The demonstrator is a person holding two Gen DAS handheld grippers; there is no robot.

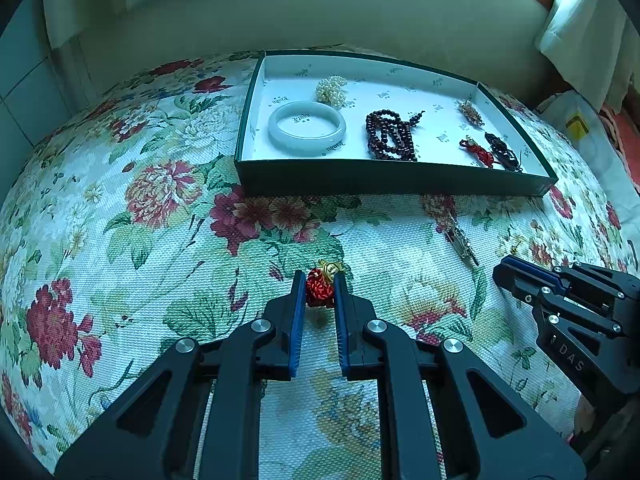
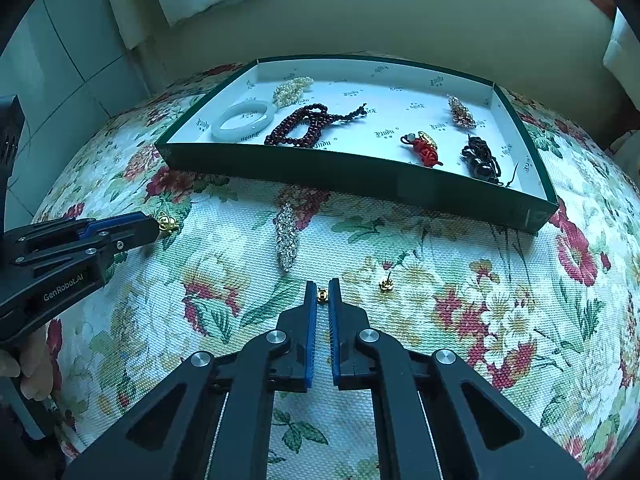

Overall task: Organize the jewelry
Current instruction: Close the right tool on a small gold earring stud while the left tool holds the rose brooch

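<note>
The right tongs' body, seen from the left wrist view, carries the letters "DAS"; the left tongs' body, seen from the right wrist view, reads "GenRobot.AI". The white lining of the green box [image 2: 360, 172] is printed all over with a repeated small logo word too ornate to read.

The left tongs [image 1: 319, 286] are clamped on a red knotted cord charm with a gold piece [image 1: 321, 285], low over the floral cloth [image 1: 160, 240]. The right tongs [image 2: 322, 294] are pressed together on a small gold earring [image 2: 322, 295], also at cloth level. A 2nd gold earring [image 2: 386, 285] lies just right of them, and a crystal hair clip [image 2: 287, 242] lies between the tongs and the box's near wall.

Inside the box: a pale jade bangle [image 2: 244, 120] and pearl cluster [image 2: 292, 90] at the left, dark red beads [image 2: 308, 126] in the middle, a red cord charm [image 2: 425, 148], black bead string [image 2: 482, 160] and crystal clip [image 2: 461, 111] at the right. The lining's middle and far strip are bare. The cloth between the box's near wall and both tongs is open apart from the clip and earring.
</note>
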